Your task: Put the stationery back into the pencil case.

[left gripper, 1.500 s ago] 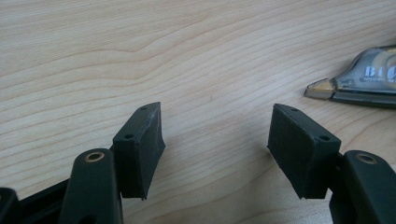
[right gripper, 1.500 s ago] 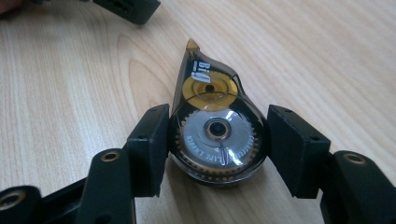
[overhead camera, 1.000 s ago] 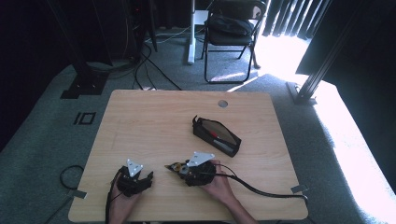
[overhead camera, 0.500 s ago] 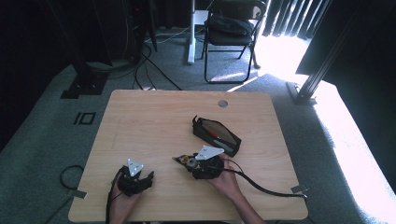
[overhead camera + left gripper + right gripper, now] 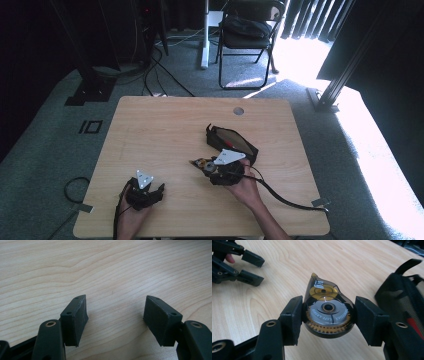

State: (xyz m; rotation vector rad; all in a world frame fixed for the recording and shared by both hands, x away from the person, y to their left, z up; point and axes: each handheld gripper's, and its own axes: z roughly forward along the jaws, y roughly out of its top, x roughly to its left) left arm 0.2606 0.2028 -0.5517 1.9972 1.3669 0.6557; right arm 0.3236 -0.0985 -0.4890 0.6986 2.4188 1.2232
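Our right claw [image 5: 328, 315] is clamped on a round correction tape roller [image 5: 327, 312], held just above the desk [image 5: 160, 130]; a black pouch [image 5: 235, 143] lies close beside it; our left claw [image 5: 116, 317] sits low over the bare wood, well apart from the roller, with its jaws apart and nothing between them.

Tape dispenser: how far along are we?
Done: tape dispenser is gripped in the right claw and off the table. In hand: it hangs beside the open pouch. Left: probably into the pouch; the left claw is open and idle.
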